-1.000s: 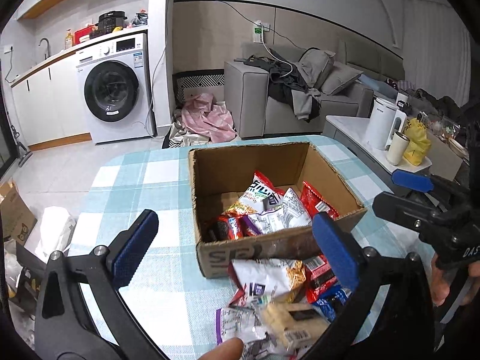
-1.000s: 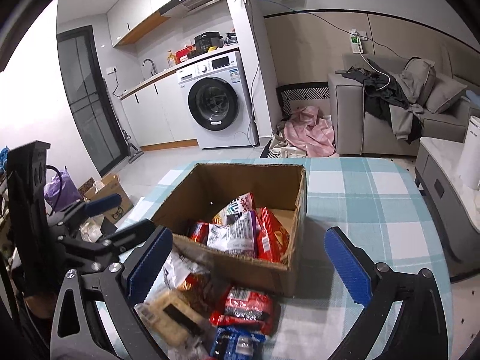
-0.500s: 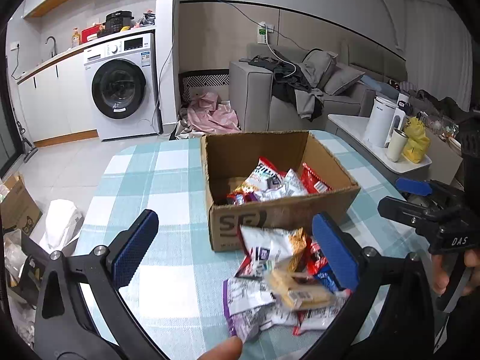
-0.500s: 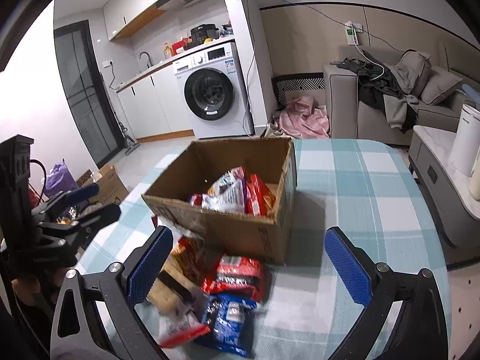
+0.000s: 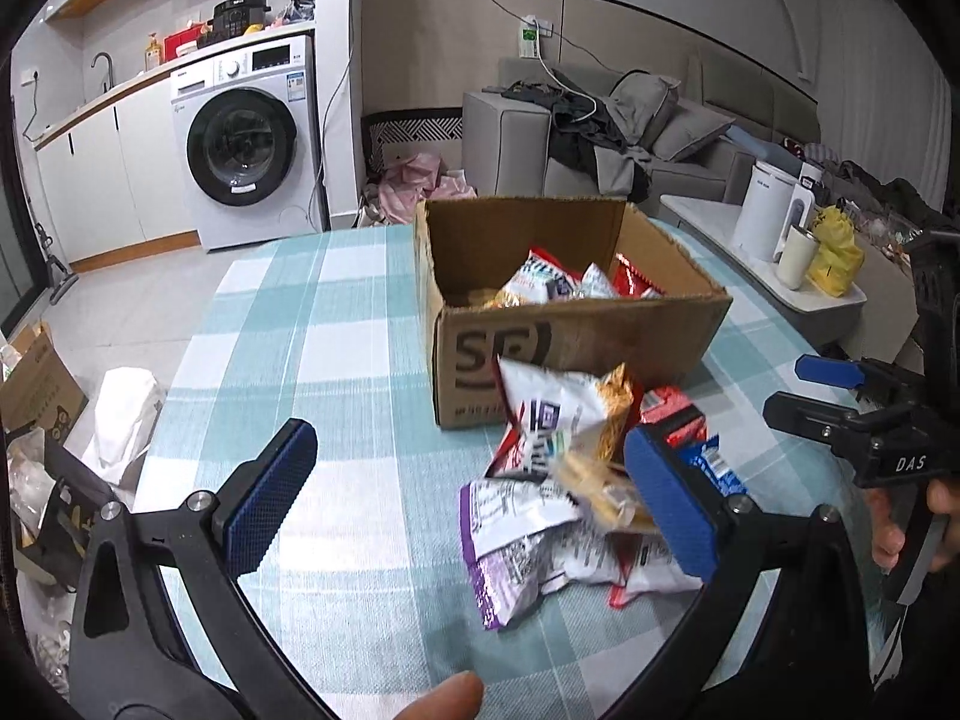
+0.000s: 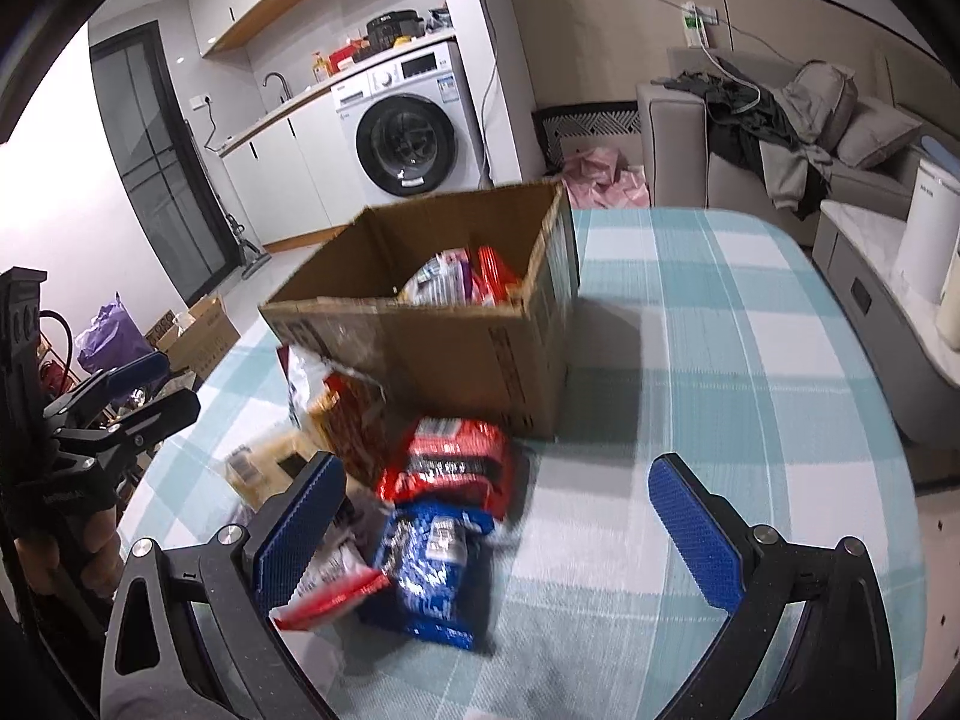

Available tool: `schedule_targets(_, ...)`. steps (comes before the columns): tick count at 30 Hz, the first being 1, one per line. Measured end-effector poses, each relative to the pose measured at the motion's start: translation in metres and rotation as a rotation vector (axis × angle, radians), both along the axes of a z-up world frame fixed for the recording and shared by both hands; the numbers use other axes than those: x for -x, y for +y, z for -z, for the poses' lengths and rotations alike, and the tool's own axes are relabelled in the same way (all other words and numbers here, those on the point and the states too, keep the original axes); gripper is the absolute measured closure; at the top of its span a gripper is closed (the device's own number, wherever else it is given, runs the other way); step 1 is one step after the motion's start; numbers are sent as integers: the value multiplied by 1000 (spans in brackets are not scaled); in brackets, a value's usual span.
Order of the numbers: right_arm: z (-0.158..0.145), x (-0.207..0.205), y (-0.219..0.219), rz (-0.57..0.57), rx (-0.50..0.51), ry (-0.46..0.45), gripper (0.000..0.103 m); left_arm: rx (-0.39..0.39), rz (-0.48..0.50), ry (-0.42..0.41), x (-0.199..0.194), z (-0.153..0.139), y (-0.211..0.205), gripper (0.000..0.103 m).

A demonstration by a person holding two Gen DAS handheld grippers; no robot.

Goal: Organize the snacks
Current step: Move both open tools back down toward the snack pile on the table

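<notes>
- Cardboard box (image 5: 576,312): stands open on the checked bench (image 5: 336,360). Several snack packets (image 5: 564,285) already lie inside, so part of the sorting appears done.
- Loose pile (image 5: 564,480): a heap of packets remains on the bench against the near wall of the box. It includes a white-and-purple bag (image 5: 522,531), a red packet (image 6: 456,465) and a blue packet (image 6: 435,564) just nearer than the red one.
- Left tongs (image 5: 468,504): spread wide, holding nothing, hovering over the bench on the near side of the box beside the pile.
- Right tongs (image 6: 498,531): likewise wide apart and empty, above the blue packet.
- Assessment: roughly midway; every loose packet still needs boxing, none currently gripped.
</notes>
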State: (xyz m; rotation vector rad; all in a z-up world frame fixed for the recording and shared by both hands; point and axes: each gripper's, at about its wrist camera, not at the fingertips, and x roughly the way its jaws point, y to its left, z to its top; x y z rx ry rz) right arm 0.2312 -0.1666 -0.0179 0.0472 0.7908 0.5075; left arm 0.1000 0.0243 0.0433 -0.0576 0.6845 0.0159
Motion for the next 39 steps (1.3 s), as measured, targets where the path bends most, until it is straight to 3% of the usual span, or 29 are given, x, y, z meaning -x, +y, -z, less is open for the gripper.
schedule_targets(25,53,1,2,-8,65,107,0,24,19,93,8,49,6,1)
schedule_targets(31,62,-2,5,-19,83,125,0,4,38,128,2,61,-2,1)
schedule_targets(39,66,-2,14,-59,95,130,0,38,61,169,-14,76,-7,1)
